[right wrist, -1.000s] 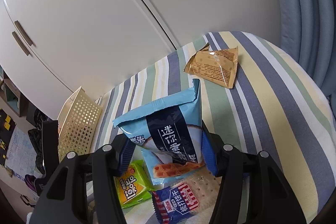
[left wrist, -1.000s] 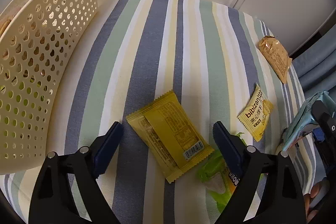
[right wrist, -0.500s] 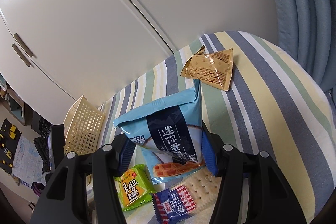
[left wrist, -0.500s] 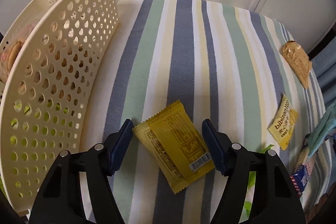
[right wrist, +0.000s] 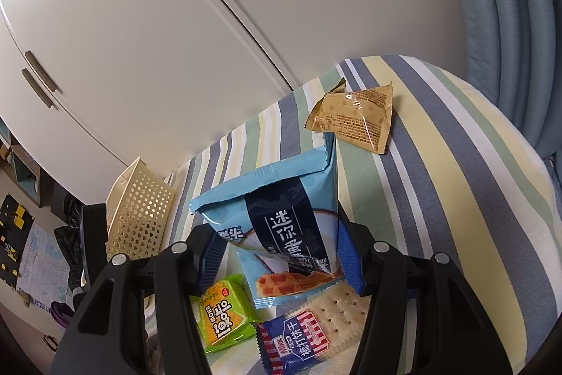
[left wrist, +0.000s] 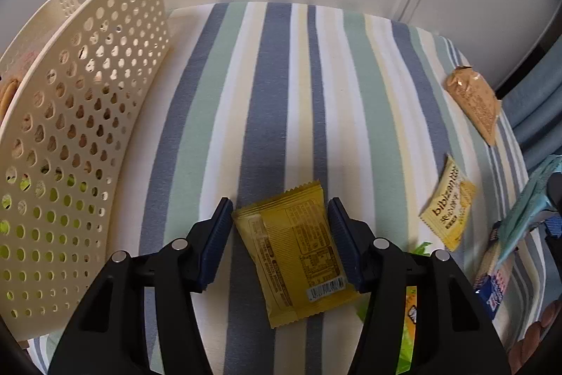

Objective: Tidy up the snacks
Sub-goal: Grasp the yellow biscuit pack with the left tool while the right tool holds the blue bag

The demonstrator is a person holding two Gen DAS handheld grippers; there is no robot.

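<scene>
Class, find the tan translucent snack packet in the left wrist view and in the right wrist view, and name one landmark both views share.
Left wrist: tan packet lies at the right edge, far side of the striped cloth.
Right wrist: tan packet lies at upper centre, beyond the held blue bag.
Shared landmark: the cream perforated basket.

Soft even daylight, glare upper left (right wrist view), fisheye-bowed dark edges.

One basket (left wrist: 80,115) is seen at the far left. Seven snack packets are counted: two yellow packets (left wrist: 295,255) (left wrist: 448,211), one tan packet (right wrist: 354,122), one light blue bag (right wrist: 281,209), one green packet (right wrist: 221,315), one dark blue cracker packet (right wrist: 309,336) and one cookie packet (left wrist: 534,333), near right.
</scene>
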